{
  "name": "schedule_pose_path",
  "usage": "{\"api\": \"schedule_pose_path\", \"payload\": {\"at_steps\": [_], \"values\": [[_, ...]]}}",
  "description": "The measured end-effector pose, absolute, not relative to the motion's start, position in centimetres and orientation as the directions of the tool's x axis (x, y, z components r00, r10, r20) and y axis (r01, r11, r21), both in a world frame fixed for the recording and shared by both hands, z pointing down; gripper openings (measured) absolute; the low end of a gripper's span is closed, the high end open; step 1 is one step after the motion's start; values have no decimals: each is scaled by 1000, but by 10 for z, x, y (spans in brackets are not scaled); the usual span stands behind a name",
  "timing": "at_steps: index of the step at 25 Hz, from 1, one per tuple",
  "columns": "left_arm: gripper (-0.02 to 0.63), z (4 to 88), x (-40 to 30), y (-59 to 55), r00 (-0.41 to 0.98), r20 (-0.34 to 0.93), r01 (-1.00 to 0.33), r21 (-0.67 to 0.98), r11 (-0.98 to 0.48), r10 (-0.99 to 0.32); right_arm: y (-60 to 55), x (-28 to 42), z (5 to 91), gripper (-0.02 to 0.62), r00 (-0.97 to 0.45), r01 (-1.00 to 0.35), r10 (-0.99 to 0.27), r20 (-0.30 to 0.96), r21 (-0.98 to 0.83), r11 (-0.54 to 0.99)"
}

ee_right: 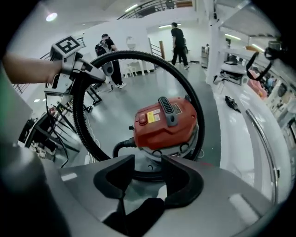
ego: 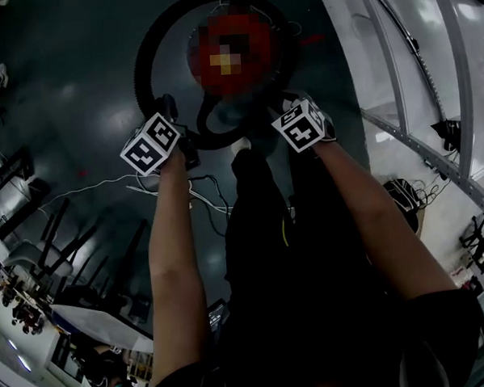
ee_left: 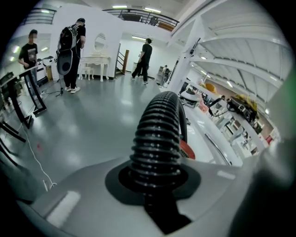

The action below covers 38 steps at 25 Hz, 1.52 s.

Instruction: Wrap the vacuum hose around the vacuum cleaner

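Nearest, the left claw (ee_left: 155, 185) is clenched on the ribbed black hose (ee_left: 157, 134), holding its loop wide so it can settle around the red vacuum cleaner (ee_right: 166, 121) on the floor (ee_right: 138, 90) beyond. The right claw (ee_right: 148, 178) hangs released and empty near the vacuum cleaner, likely to guide the loop down.

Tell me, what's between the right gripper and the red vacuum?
A stretch of black hose crosses there, just past the right gripper's open jaws; the right gripper view shows it.

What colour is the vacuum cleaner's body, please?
Red; the vacuum cleaner shows best in the right gripper view.
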State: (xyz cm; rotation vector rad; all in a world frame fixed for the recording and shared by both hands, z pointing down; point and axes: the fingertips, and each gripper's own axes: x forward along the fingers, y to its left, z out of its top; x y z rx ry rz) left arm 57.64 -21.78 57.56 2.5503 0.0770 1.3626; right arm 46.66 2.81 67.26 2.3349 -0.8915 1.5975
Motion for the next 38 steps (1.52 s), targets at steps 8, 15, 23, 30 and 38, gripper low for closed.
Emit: {"api": "schedule_pose_path", "payload": {"at_steps": [8, 15, 23, 30, 38], "values": [[78, 582, 565, -219, 534, 804, 28, 291, -956, 260, -25, 417, 677, 181, 309, -402, -337, 889, -199, -894], [75, 601, 545, -208, 532, 806, 61, 271, -961, 260, -25, 388, 703, 169, 307, -253, -306, 901, -233, -939], [74, 613, 513, -197, 527, 808, 56, 277, -959, 264, 3, 369, 727, 169, 303, -2, -299, 905, -314, -950], [71, 630, 488, -186, 490, 824, 77, 284, -956, 285, 0, 341, 763, 170, 273, 176, -270, 923, -324, -930], [67, 642, 476, -174, 474, 830, 150, 254, -956, 294, -43, 328, 794, 175, 241, 343, -273, 931, -345, -873]]}}
